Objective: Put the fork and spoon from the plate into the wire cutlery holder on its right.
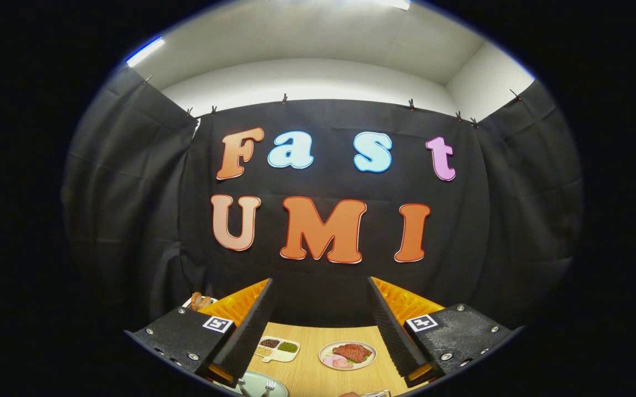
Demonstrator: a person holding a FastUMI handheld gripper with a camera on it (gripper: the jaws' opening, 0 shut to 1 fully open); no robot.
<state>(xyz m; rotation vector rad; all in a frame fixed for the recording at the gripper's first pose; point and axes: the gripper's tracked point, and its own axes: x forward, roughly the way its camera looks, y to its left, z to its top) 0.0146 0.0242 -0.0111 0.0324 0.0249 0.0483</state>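
The gripper (321, 325) is held up high and level, looking more at the back wall of the booth than at the work; its two fingers stand wide apart with nothing between them and nothing in their hold; down below, past the fingers, lies a wooden table (310, 369); close under the left finger sits a pale green plate (260, 384), and on it I can make out the tines of the fork (268, 387) and a sliver of what may be the spoon (242, 387) beside it, though so little shows that I would not swear to the spoon; to the right of that plate, low between the fingers, a bit of bright wire pokes up, which I take to be the wire cutlery holder (376, 393); further off on the table are a small divided tray of beans (278, 348) and a plate of meat slices (348, 354), well apart from the cutlery and no part of the job; to my eye nothing has been lifted yet, so the step in hand is the reach for the first piece; the next move calls for tipping the gripper down and bringing it back toward the green plate, so that the open fingers straddle one handle; a thin flat handle on a smooth plate may well slide away if the fingers close off-centre
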